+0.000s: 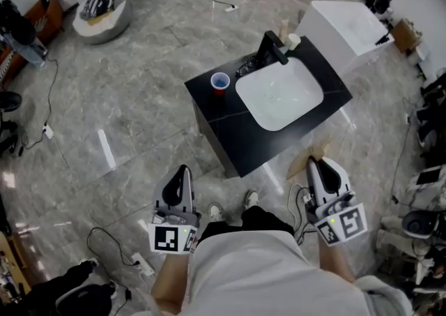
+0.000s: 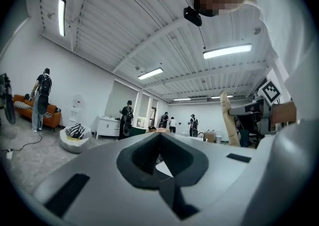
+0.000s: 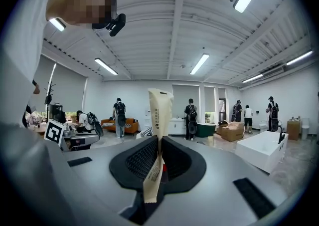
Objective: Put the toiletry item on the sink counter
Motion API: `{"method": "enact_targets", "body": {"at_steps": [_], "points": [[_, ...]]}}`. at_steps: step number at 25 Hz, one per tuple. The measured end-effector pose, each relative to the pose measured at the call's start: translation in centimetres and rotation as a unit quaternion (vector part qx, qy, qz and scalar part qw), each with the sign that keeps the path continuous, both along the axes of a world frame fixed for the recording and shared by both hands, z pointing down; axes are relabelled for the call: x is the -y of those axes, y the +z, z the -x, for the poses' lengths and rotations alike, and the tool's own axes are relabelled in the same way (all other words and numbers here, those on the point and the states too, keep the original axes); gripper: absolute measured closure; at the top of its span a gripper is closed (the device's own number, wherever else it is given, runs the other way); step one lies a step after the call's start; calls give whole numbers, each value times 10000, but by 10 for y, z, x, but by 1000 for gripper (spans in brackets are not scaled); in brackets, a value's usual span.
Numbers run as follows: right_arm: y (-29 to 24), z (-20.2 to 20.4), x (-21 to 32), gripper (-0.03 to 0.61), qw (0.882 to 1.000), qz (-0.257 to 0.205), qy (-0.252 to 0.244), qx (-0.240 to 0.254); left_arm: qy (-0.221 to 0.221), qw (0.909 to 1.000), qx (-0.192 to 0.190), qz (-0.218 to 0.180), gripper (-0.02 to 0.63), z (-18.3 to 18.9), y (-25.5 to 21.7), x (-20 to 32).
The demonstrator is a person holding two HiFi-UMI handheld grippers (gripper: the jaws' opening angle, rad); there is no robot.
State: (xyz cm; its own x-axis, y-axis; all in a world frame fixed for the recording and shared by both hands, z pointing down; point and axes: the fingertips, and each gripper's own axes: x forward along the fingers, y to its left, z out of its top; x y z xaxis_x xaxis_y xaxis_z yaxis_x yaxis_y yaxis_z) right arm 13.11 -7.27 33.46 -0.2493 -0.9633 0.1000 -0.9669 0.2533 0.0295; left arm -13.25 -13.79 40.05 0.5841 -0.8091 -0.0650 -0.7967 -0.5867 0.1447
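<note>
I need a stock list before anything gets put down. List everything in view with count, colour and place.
sink counter: one, black, middle of the floor
basin: one, white, set in the counter
faucet: one, black, behind the basin
cup: one, blue inside, counter's left corner
containers: two, pale, beside the faucet
bathtub: one, white, beyond the counter
beanbag: one, white, floor at upper left
tube: one, cream, upright in the right gripper
left gripper: one, grey, lower left, jaws together, empty
right gripper: one, grey, lower right, jaws shut on the tube
</note>
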Motion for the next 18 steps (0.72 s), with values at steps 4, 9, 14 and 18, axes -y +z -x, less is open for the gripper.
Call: {"method": "enact_targets", "body": {"at_steps": [4,9,14,18], "points": [[-1,-11,15,525,9994,-90,-296,156,-326,9995,24,-39,611,-6,-11,0],[0,-26,32,525,9972,-86,-708,203,-520,9985,60,-129,611,-34,-27,-4],[5,-29,34,525,9950,-34,-971,249,-697,9975,107,-90,611,-42,-29,-12],[9,-29,41,525,9934,-90,-1129,205,-604,9980,166,9,611,-53,-18,-19]]}}
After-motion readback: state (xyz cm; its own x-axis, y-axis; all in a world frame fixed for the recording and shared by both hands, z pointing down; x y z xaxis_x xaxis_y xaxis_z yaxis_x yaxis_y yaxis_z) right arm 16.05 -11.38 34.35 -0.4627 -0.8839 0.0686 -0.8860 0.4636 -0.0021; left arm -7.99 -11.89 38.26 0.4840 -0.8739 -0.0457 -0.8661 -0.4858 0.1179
